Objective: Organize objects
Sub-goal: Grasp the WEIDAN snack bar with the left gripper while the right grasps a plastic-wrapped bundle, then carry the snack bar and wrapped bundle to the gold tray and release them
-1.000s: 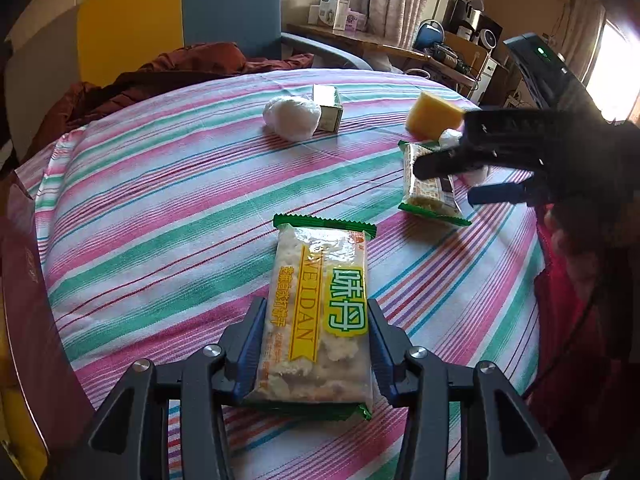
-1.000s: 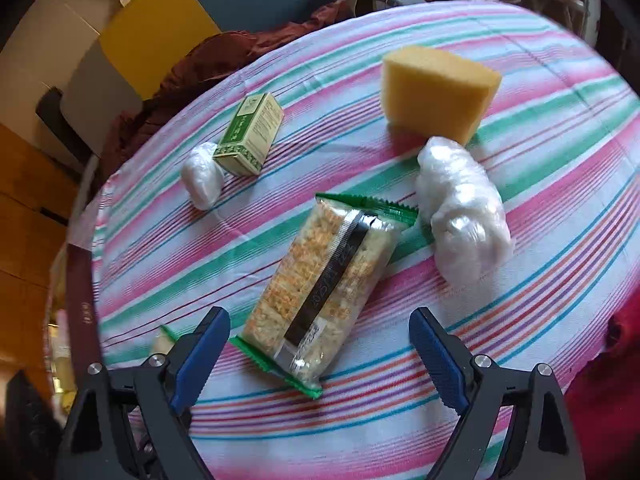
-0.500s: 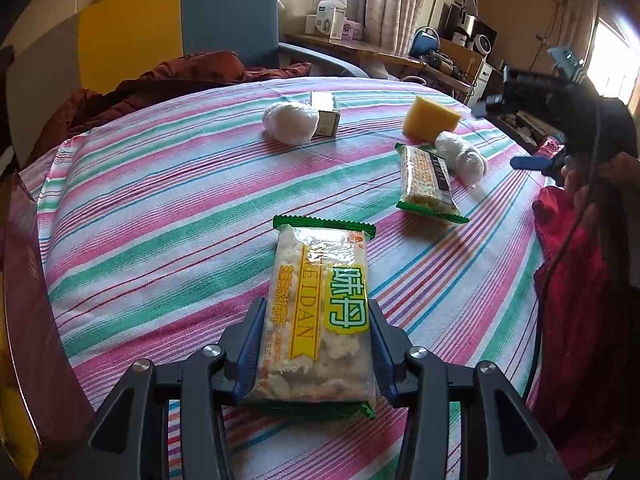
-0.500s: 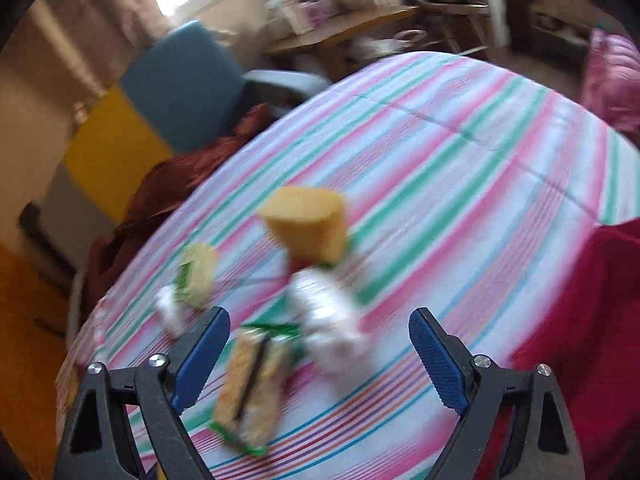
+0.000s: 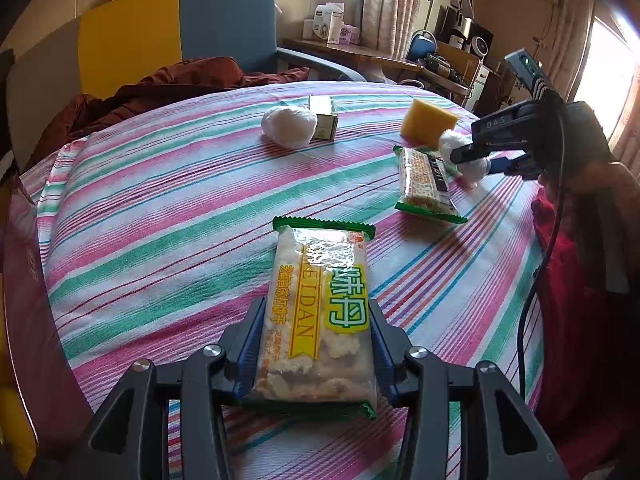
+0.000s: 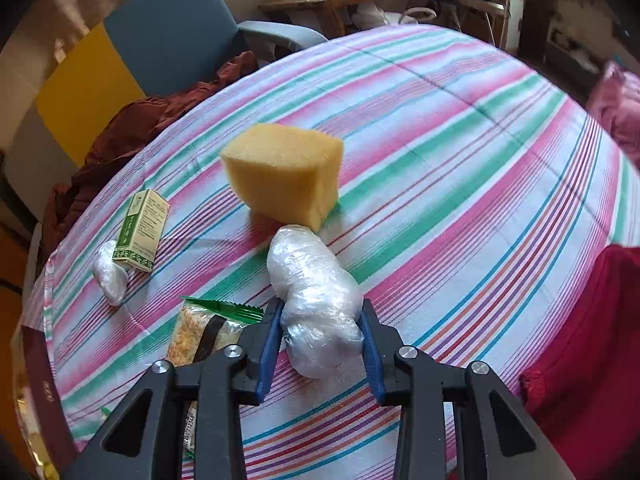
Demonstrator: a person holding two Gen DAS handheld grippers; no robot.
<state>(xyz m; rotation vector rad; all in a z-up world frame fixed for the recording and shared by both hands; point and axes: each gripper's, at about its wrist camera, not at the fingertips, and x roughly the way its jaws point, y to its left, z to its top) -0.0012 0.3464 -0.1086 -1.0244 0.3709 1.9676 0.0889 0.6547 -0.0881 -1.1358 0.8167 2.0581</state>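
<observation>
My left gripper (image 5: 316, 344) is shut on a clear cracker packet (image 5: 320, 312) with green ends and yellow lettering, lying on the striped tablecloth (image 5: 160, 208). My right gripper (image 6: 320, 336) is shut on a white plastic-wrapped bundle (image 6: 316, 292); it also shows in the left wrist view (image 5: 484, 156). A yellow sponge (image 6: 284, 172) touches the bundle's far end. A second cracker packet (image 6: 204, 332) lies left of the right gripper.
A small green-and-cream box (image 6: 142, 230) and a second white wrapped bundle (image 6: 108, 274) lie at the far left of the table. A blue and yellow chair (image 5: 176, 28) with brown cloth stands behind. Red cloth (image 6: 580, 340) lies at the right edge.
My right gripper swung away, came back down and closed on the wrapped bundle beside the sponge. My left gripper stayed shut on its cracker packet.
</observation>
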